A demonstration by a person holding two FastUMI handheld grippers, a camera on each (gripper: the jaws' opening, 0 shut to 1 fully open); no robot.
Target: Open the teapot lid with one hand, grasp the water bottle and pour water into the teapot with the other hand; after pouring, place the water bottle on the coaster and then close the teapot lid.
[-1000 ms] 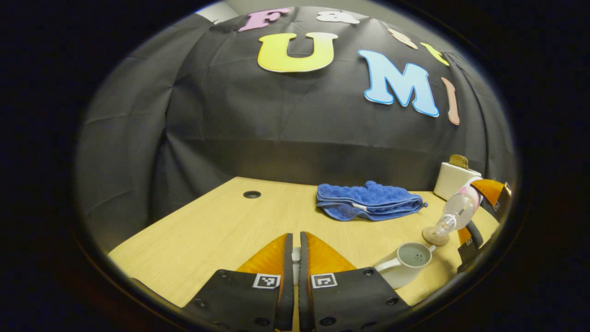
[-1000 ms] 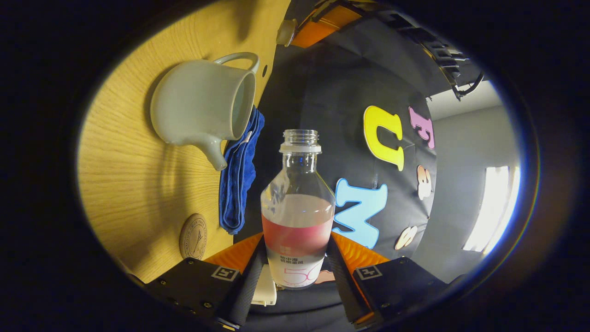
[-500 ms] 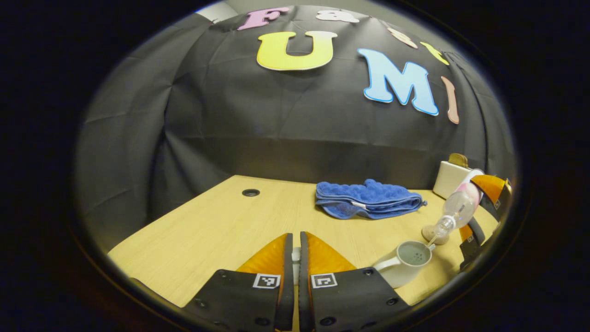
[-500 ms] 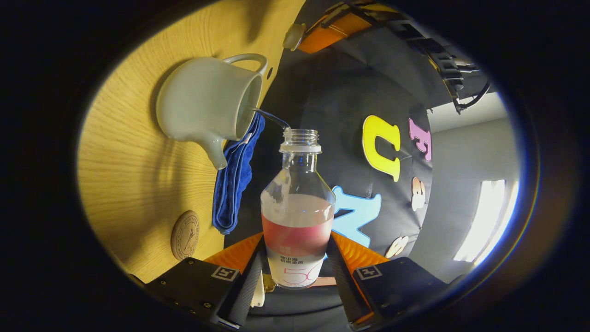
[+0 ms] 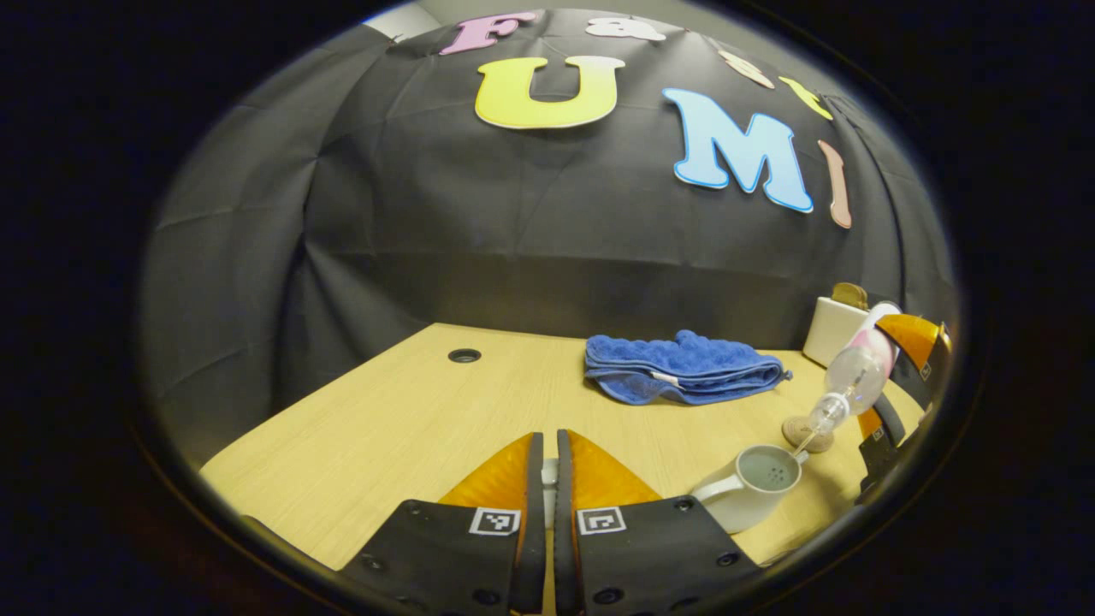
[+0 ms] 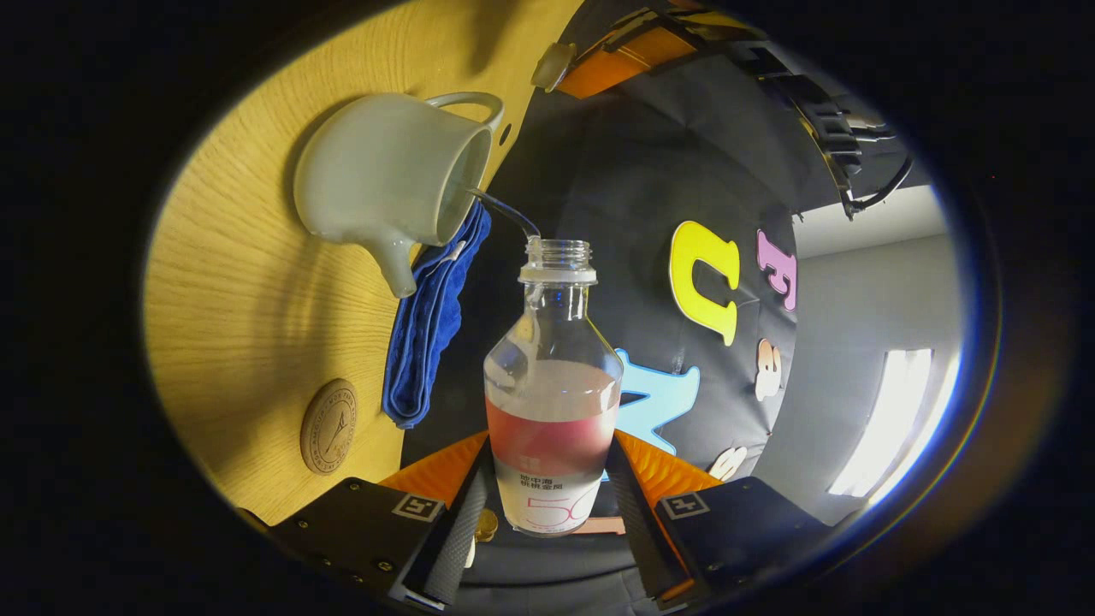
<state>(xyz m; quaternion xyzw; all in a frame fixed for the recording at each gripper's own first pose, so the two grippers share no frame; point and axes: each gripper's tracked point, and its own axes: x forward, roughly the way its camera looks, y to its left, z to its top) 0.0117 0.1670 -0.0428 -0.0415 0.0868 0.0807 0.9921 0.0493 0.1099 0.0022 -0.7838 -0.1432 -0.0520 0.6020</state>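
Water pouring from bottle into teapot

The right gripper (image 6: 547,505) clamps the tilted bottle (image 6: 553,393), a thin stream entering the open teapot (image 6: 385,175) on the table (image 6: 231,291). The left gripper (image 5: 547,496) pinches the lid (image 5: 548,492); the coaster (image 6: 328,426) lies beside a blue cloth (image 6: 428,325).

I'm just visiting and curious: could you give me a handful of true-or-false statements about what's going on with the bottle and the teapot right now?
1. The right claw grips the water bottle. True.
2. Water streams from the bottle into the open teapot. True.
3. The bottle stands on the coaster. False: the coaster is bare, and the bottle is held tilted above the teapot.
4. The teapot lid sits on the teapot. False: the left claw holds it away.
5. The blue cloth covers the teapot. False: it lies folded beyond it.
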